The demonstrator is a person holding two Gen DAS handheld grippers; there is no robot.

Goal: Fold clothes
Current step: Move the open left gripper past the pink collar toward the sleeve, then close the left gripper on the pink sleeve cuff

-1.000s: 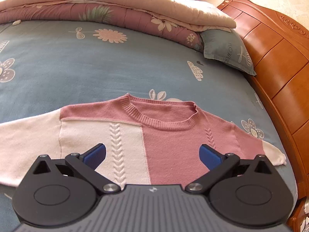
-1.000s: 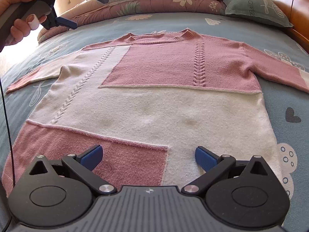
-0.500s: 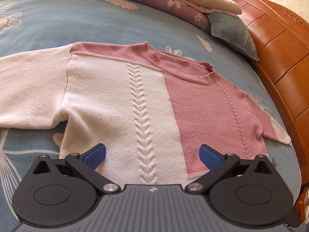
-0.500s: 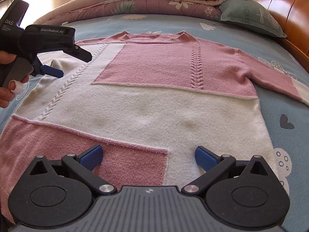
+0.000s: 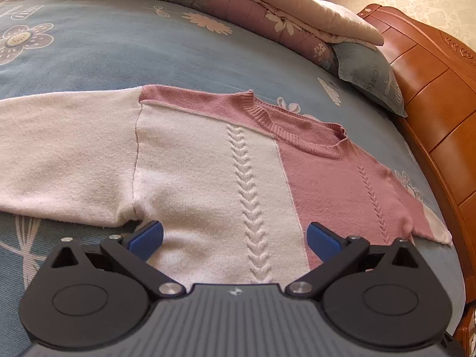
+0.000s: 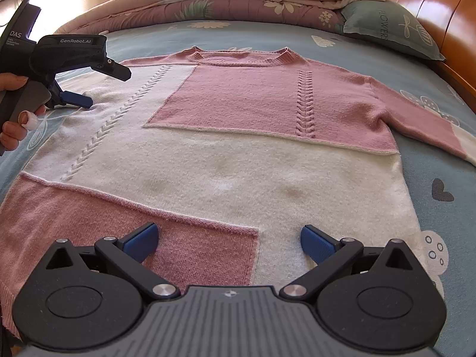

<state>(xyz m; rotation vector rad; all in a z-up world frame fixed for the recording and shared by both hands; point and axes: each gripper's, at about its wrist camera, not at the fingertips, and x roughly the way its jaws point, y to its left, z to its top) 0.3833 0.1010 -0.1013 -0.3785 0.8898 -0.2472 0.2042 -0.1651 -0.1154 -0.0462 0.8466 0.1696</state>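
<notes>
left gripper (image 5: 234, 237) jaws wide apart, empty, over sweater (image 5: 208, 160) armpit; right gripper (image 6: 228, 239) same, above hem.

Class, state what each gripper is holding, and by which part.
Nothing: the left gripper and right gripper are both open above the flat sweater.

The sweater (image 6: 238, 154) has blocks of dusty pink and cream white, with braided cable lines knitted in. The bed sheet (image 5: 119, 47) is grey-blue with pale flowers and small hearts. The quilt (image 6: 238, 3) is mauve and cream with flowers. Both grippers are black with blue fingers (image 6: 139, 242).
</notes>
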